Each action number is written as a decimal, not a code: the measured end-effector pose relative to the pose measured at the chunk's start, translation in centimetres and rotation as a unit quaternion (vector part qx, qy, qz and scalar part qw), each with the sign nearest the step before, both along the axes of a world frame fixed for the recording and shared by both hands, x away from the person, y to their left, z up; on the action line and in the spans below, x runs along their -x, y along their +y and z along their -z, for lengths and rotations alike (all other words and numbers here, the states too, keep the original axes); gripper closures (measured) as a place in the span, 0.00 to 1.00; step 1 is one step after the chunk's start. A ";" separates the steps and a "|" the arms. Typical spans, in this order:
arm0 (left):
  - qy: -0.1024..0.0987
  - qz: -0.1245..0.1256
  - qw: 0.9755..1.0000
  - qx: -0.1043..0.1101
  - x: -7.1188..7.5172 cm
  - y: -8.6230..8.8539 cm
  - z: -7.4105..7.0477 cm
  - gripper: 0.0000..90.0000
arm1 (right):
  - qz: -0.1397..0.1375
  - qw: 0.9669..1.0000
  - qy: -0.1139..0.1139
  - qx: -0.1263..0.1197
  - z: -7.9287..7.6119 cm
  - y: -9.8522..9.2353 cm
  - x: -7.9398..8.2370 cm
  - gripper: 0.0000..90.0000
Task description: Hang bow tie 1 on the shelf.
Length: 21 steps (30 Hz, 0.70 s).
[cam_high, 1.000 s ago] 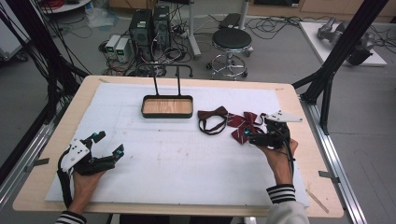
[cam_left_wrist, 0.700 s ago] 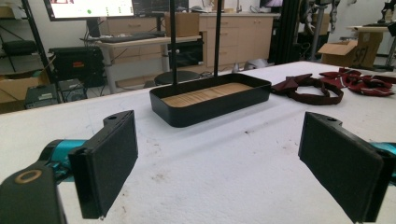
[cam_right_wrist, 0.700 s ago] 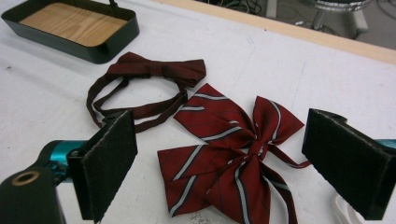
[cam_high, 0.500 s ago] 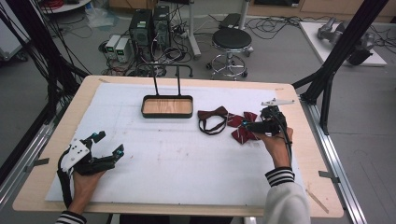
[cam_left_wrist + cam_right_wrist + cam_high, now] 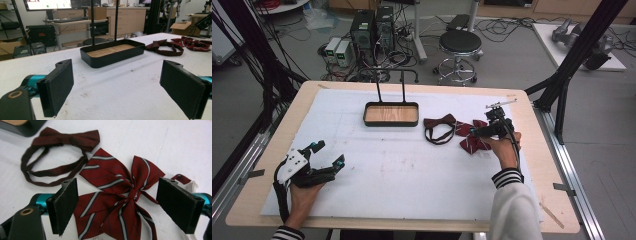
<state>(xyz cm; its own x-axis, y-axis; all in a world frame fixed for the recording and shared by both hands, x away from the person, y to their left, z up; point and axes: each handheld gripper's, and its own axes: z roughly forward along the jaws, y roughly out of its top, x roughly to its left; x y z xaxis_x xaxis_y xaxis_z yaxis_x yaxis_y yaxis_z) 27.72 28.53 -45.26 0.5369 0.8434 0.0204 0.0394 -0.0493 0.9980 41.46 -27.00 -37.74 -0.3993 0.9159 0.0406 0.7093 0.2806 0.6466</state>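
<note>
A striped red bow lies on the white table cover, right of a plain dark-red bow tie with a strap loop. My right gripper hovers open just over the striped bow, its pads either side of the knot. From above, the right gripper sits at the striped bow, beside the plain bow tie. My left gripper rests open at the table's near left with nothing between its pads. A black tray with a wooden floor stands at the back middle.
Two upright black rods rise behind the tray. The tray and both bows lie ahead of the left gripper. A stool, computers and cables are on the floor beyond the table. Black frame posts flank the table.
My right gripper has moved forward and left, tilting down over the striped bow. The left gripper has stayed put.
</note>
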 end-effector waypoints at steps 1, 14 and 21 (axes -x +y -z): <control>0.000 0.000 1.000 0.000 0.0 0.0 0.0 0.14 | 0.004 1.000 0.005 -0.002 0.1 0.0 -0.1 0.19; 0.001 0.000 1.000 -0.001 0.0 0.0 0.0 0.14 | 0.035 0.998 0.060 -0.001 1.6 0.0 -2.1 0.27; 0.001 0.000 1.000 -0.001 0.0 0.0 0.0 0.14 | 0.047 0.994 0.093 0.013 1.6 0.0 -3.1 0.27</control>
